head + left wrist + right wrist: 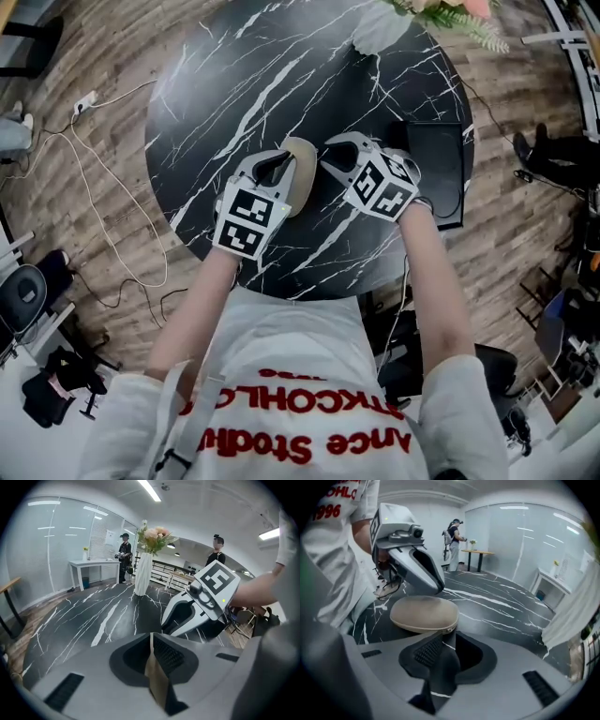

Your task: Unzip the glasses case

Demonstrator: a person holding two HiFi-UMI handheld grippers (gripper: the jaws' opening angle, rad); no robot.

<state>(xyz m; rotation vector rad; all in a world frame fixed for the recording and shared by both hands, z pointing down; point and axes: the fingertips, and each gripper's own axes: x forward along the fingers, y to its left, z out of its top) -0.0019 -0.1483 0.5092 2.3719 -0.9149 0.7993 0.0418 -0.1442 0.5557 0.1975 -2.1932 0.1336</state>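
Note:
A beige oval glasses case [302, 178] lies on the round black marble table [234, 84], near its front edge. My left gripper [279, 167] comes at it from the left and is shut on it. In the left gripper view a beige strip of the case [157, 679] is pinched between the jaws of that gripper [152, 639]. My right gripper [330, 156] stands at the case's right end. In the right gripper view its jaws [443, 639] are apart with bare table showing between them. The case [423, 612] and its small metal zipper pull [449, 630] sit just beyond the fingertips.
A white vase of flowers [379, 28] stands at the table's far side. A flat black slab [436, 171] lies at the right edge. Cables [94, 220] trail on the wooden floor to the left. Two people [217, 550] stand in the room beyond.

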